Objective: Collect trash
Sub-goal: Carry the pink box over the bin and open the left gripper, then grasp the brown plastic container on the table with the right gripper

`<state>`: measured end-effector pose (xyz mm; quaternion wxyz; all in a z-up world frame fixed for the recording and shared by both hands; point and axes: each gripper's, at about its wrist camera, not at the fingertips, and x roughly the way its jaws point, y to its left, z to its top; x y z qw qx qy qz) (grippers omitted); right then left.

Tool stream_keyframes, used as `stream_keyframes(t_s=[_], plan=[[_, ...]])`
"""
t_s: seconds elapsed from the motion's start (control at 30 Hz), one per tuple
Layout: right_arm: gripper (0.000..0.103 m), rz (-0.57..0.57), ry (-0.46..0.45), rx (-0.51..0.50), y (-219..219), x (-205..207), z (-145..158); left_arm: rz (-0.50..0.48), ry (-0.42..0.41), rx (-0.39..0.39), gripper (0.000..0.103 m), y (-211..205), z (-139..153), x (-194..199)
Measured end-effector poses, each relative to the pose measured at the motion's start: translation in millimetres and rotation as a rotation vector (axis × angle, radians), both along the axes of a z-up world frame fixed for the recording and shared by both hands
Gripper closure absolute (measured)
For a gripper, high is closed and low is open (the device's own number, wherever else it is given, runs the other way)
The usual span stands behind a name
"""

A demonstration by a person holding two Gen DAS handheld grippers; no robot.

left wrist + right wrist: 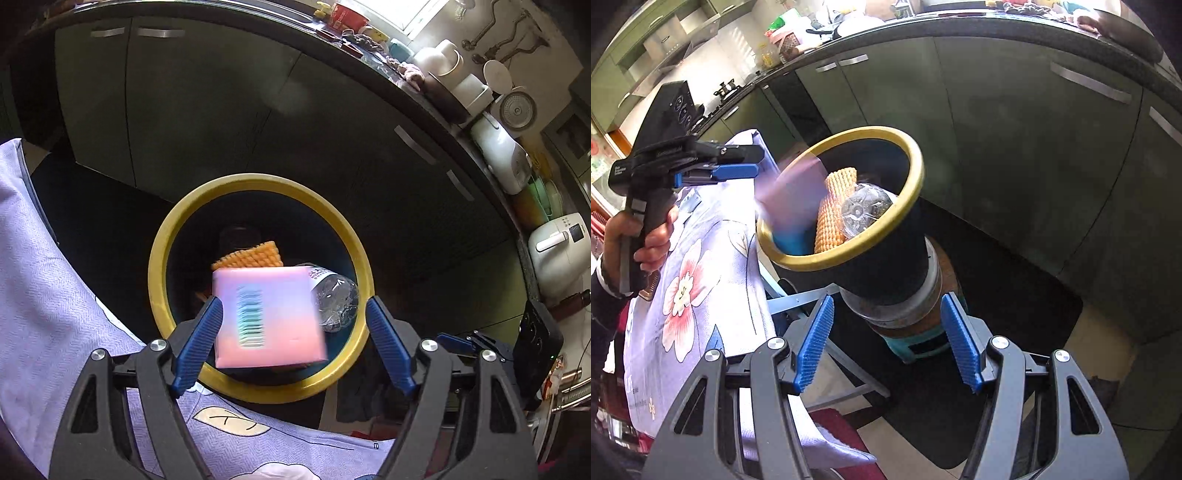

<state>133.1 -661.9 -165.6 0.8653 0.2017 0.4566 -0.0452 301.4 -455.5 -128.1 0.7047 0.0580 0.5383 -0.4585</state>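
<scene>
Over the bin (162, 236), the pink pack (267, 317) drops between the left gripper (293, 347)'s wide fingers. It could catch the rim at 6 o'clock and tip out. The right gripper (886, 343) is wide and empty.

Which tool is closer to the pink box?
Left. The left tool is right over the pink box, which drops into the bin. The right tool sits farther back.

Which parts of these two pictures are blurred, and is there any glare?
Left wrist view: the pink packet is slightly motion-smeared; window glare at top right. Right wrist view: the packet is a translucent streak above the bin; bright wash at upper left.
</scene>
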Motion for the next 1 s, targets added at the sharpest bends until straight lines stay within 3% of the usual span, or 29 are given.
stream_keyframes(t_s=[0.3, 0.47, 0.63, 0.8, 1.0], plan=[[0.043, 0.047, -0.013, 0.000, 17.8, 10.3, 2.7, 0.050, -0.145, -0.090, 0.019, 71.7, 59.7, -46.2], [0.043, 0.098, -0.035, -0.009, 38.3, 21.4, 14.0, 0.147, -0.302, -0.134, 0.018, 140.9, 88.7, -81.7], [0.042, 0.208, -0.066, -0.029, 78.4, 45.2, 30.8, 0.301, -0.474, -0.179, 0.014, 231.5, 113.8, -114.8], [0.042, 0.387, -0.083, -0.060, 148.2, 84.6, 46.8, 0.500, -0.623, -0.146, 0.010, 318.4, 125.3, -137.8], [0.042, 0.632, -0.092, -0.064, 254.0, 132.8, 56.8, 0.780, -0.732, -0.087, 0.008, 410.1, 119.4, -137.3]])
